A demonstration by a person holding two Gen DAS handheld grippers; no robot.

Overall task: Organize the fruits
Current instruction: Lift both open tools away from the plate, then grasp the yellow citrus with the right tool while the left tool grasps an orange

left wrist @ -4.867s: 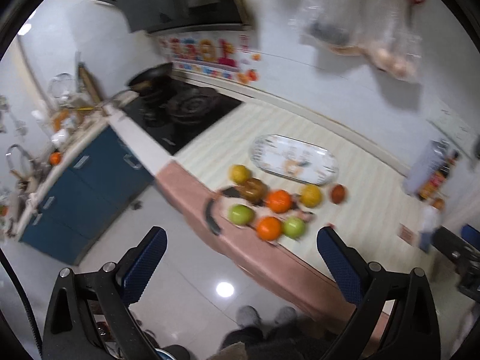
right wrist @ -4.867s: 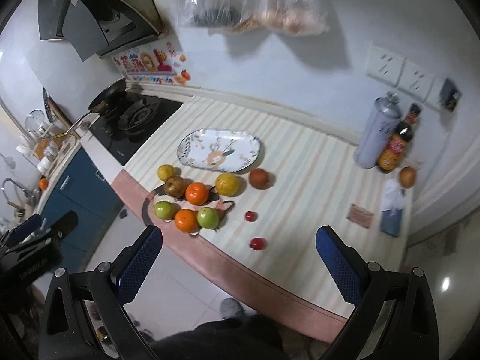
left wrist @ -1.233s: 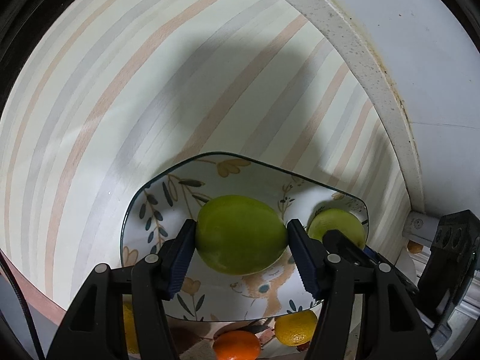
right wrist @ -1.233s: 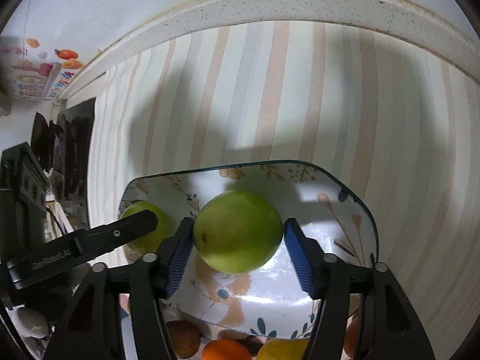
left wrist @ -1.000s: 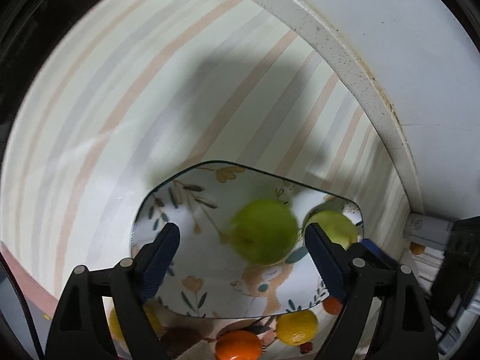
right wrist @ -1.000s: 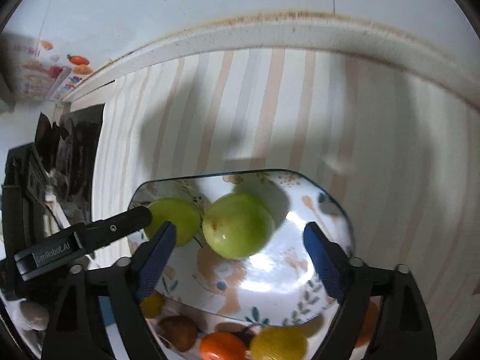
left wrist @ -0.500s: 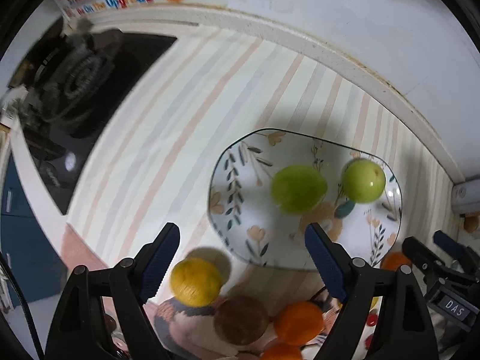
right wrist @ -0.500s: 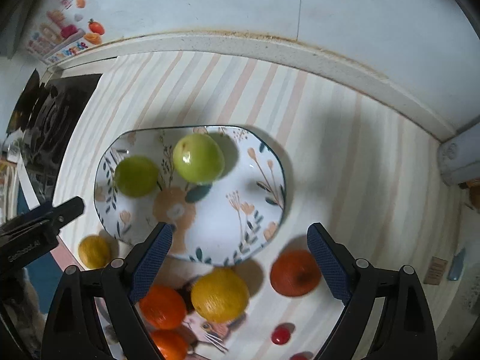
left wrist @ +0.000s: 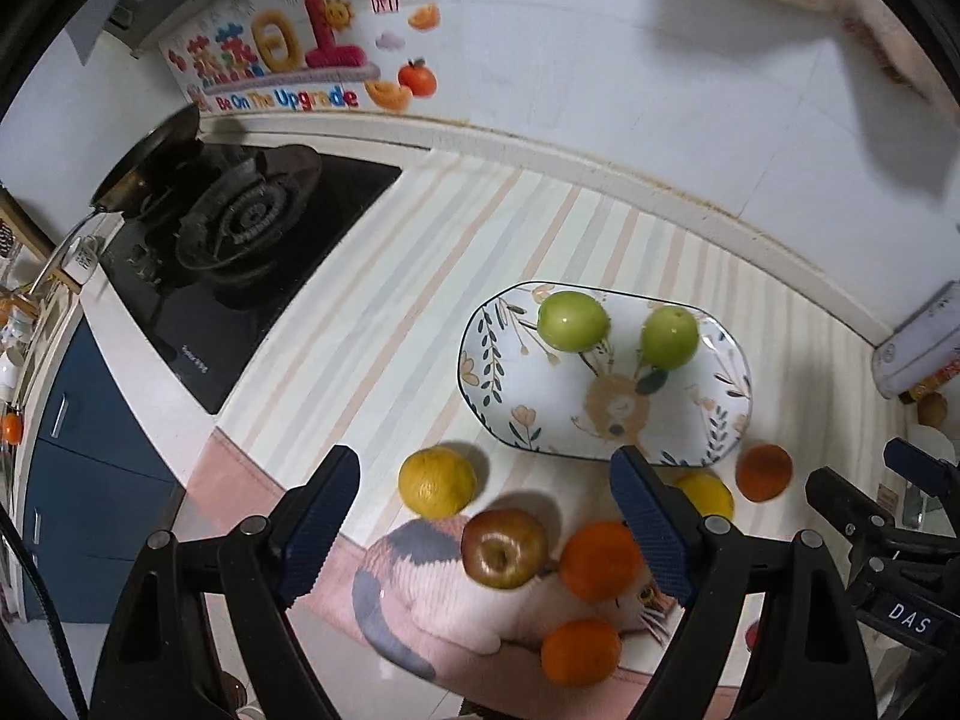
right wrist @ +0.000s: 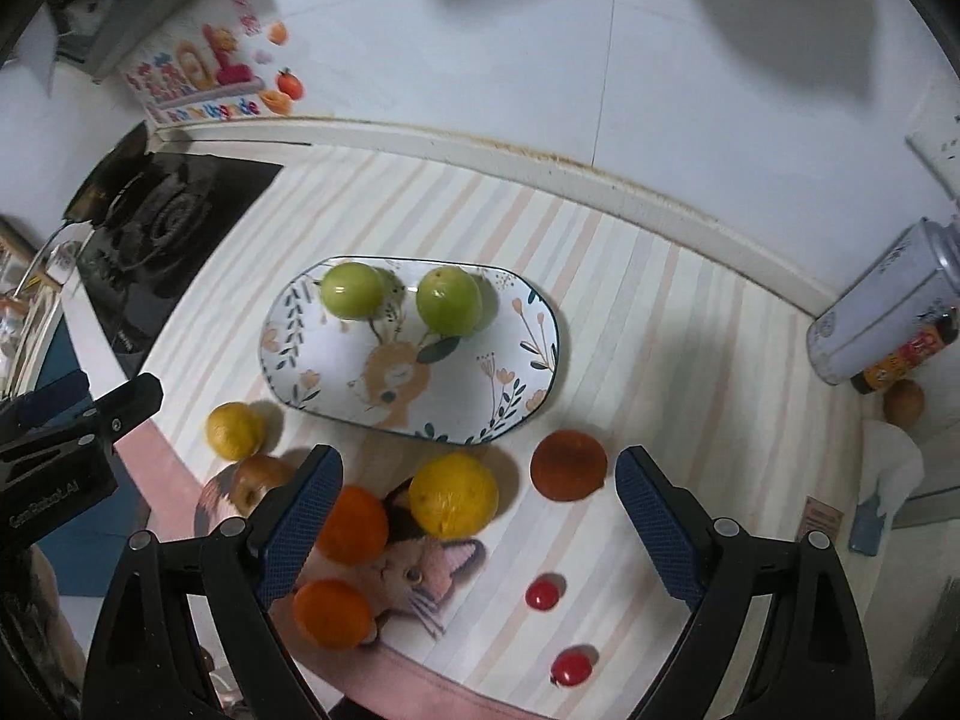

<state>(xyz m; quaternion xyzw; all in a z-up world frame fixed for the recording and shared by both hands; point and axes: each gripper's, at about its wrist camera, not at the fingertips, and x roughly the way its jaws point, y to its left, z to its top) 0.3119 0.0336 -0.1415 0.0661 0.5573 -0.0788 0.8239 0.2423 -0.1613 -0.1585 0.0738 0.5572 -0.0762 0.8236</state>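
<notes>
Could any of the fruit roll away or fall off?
Maybe. The two green apples sit loose near the far rim of the plate, so a bump might roll them off. The orange lies close to the counter's front edge and could drop if nudged.

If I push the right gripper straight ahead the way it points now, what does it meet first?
Probably the big yellow citrus fruit, which sits low between the open right gripper fingers, ahead of the oval floral plate. Depth is uncertain in this fisheye view.
</notes>
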